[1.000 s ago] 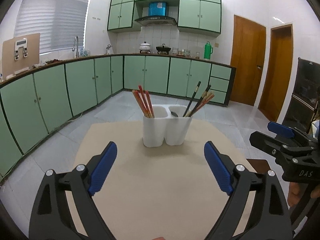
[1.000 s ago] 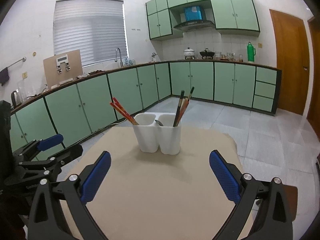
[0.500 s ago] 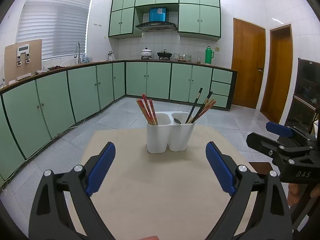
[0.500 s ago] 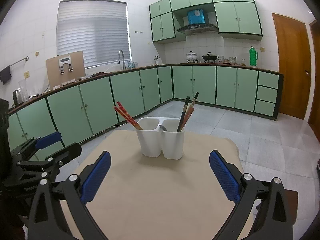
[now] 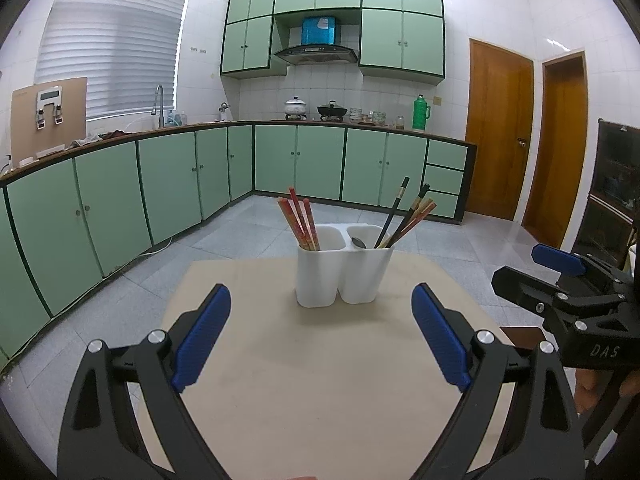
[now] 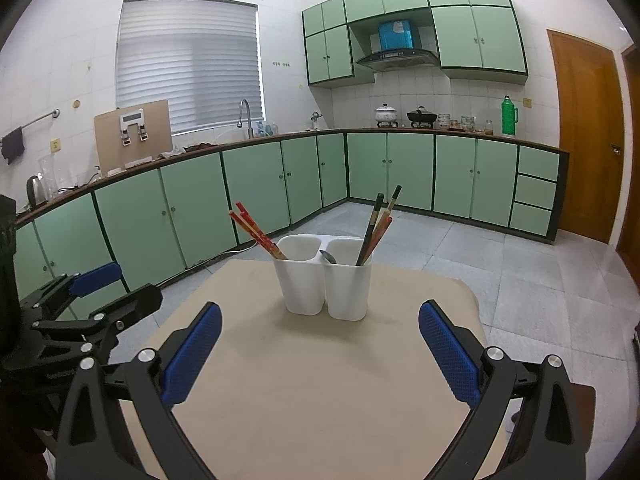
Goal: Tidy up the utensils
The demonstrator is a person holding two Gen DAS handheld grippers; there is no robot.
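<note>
A white two-compartment utensil holder (image 5: 344, 268) (image 6: 326, 280) stands upright on the beige table (image 5: 320, 380) (image 6: 320, 392). Red chopsticks (image 5: 298, 220) (image 6: 256, 234) lean in its left cup. Dark and brown chopsticks (image 5: 406, 216) (image 6: 378, 226) plus a metal spoon (image 5: 359, 243) (image 6: 329, 256) sit in the right cup. My left gripper (image 5: 320, 336) is open, held back from the holder with nothing between its blue pads. My right gripper (image 6: 320, 352) is likewise open and empty. Each gripper shows at the edge of the other's view.
Green base cabinets (image 5: 168, 188) run along the left and back walls, with a sink tap, pots and a green thermos on the counter. Wooden doors (image 5: 498, 128) stand at the right. A dark cabinet (image 5: 612, 184) is at far right. Tiled floor surrounds the table.
Both grippers have risen and tilted up a little, so the holder sits lower in each view and looks slightly farther off. Their jaws stay open; nothing on the table moved.
</note>
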